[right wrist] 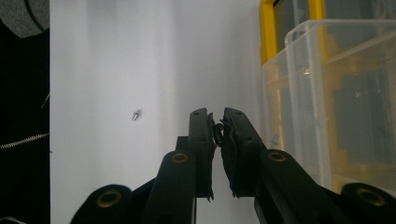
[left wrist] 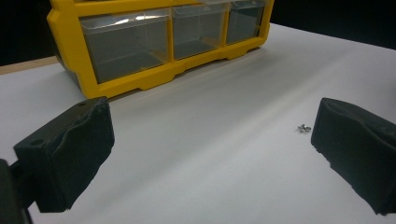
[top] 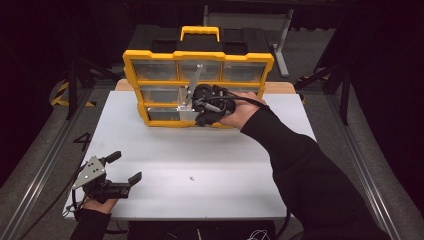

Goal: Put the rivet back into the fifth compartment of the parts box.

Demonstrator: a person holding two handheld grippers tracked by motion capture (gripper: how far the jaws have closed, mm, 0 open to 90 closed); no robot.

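A yellow organizer (top: 198, 55) with clear drawers stands at the table's far side. One clear drawer (top: 181, 113) in its bottom row is pulled out. My right gripper (top: 204, 119) hangs just right of that drawer, pointing down. In the right gripper view its jaws (right wrist: 217, 122) are shut on a small dark screw, beside the drawer's clear wall (right wrist: 322, 93). Another small screw (top: 192, 177) lies loose on the white table; it appears as the screw (right wrist: 137, 114) and the screw (left wrist: 304, 127). My left gripper (top: 125, 167) rests open near the table's front left corner, with nothing between its jaws (left wrist: 210, 154).
The white table (top: 165, 150) ends at a front edge close to my left hand. The organizer's yellow frame (left wrist: 70, 60) and its shut drawers face the left gripper. A black sleeve (top: 300, 170) crosses the right half of the table. Dark floor and metal rails surround the table.
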